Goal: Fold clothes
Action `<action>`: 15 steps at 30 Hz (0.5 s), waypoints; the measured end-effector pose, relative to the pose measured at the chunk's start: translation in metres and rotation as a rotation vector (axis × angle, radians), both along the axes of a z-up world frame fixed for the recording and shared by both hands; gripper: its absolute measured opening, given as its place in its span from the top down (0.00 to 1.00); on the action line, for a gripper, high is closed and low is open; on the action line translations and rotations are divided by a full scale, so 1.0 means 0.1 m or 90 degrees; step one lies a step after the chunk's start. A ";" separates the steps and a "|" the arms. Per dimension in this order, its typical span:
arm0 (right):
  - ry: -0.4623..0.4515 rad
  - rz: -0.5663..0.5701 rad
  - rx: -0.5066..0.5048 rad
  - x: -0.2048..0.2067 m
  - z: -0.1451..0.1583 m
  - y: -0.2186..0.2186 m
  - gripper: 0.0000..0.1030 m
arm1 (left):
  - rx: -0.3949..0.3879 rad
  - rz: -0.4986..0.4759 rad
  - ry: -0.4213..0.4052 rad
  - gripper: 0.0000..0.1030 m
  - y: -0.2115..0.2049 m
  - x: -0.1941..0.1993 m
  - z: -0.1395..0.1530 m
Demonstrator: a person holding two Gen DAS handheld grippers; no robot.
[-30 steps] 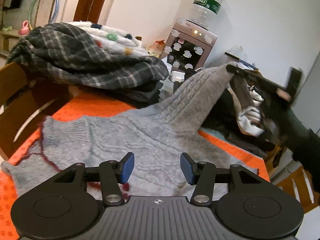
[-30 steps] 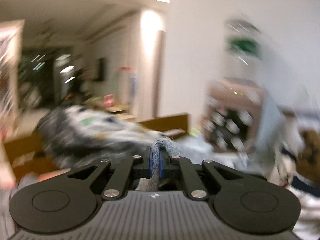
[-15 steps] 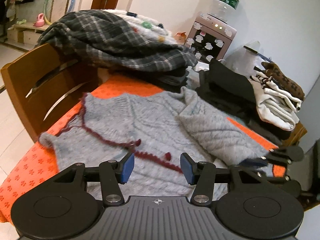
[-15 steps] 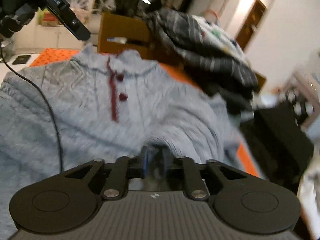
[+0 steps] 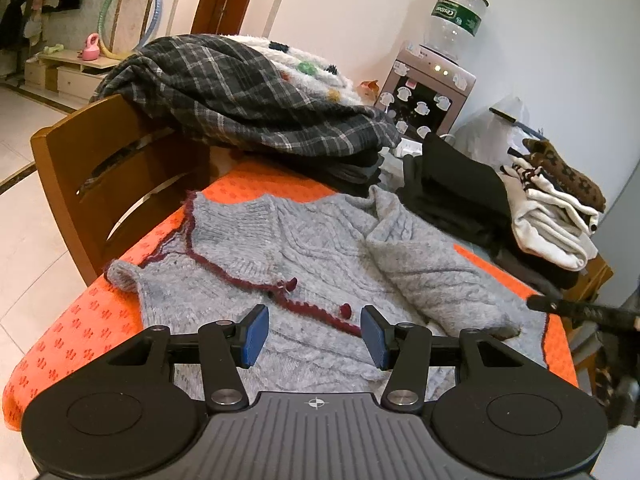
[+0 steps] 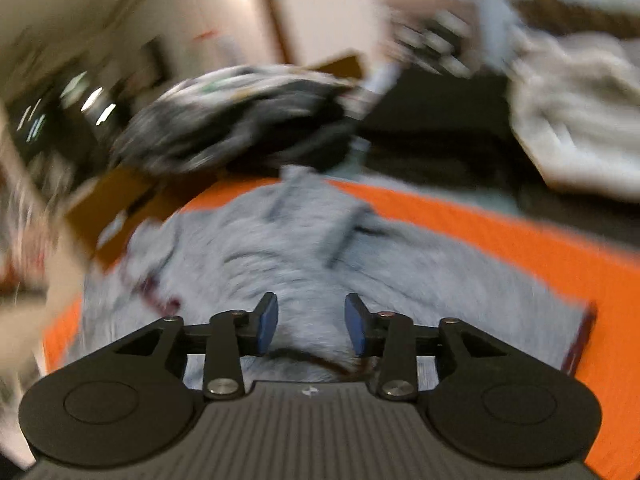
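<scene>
A grey knitted cardigan (image 5: 320,248) with dark red trim and buttons lies flat on the orange tablecloth (image 5: 80,344). One sleeve (image 5: 432,276) is folded across its body. My left gripper (image 5: 314,334) hovers open over the cardigan's near hem, holding nothing. In the blurred right wrist view, the same cardigan (image 6: 304,264) fills the middle, and my right gripper (image 6: 311,326) is open above it with nothing between its fingers. The right gripper's dark tip (image 5: 560,306) shows at the table's right edge in the left wrist view.
A pile of plaid and fluffy clothes (image 5: 248,100) sits at the back of the table. Folded black (image 5: 460,192) and white garments (image 5: 552,224) are stacked at the right. A wooden chair (image 5: 112,180) stands at the left edge; a water dispenser (image 5: 432,92) behind.
The right gripper carried the grey sleeve across the cardigan, laid it down, and opened. It has since pulled back toward the table's right edge. The left gripper stayed open and rose slightly.
</scene>
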State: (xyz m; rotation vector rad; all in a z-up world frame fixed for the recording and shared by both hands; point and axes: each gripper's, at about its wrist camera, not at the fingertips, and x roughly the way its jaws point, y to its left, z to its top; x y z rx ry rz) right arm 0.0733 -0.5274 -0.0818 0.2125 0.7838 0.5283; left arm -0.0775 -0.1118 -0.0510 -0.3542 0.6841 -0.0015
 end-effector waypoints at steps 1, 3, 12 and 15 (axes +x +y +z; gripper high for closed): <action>0.017 -0.019 0.025 0.08 -0.08 -0.06 0.53 | 0.001 0.001 -0.001 0.48 -0.01 -0.02 0.01; 0.045 -0.043 0.050 0.23 -0.25 -0.13 0.46 | -0.002 0.006 -0.002 0.48 -0.02 -0.06 0.01; 0.153 -0.005 0.074 0.71 -0.91 0.06 0.47 | 0.015 0.012 -0.011 0.48 -0.11 -0.28 0.10; 0.135 0.007 0.079 0.66 -0.86 0.12 0.90 | 0.019 0.027 -0.008 0.48 -0.08 -0.35 0.11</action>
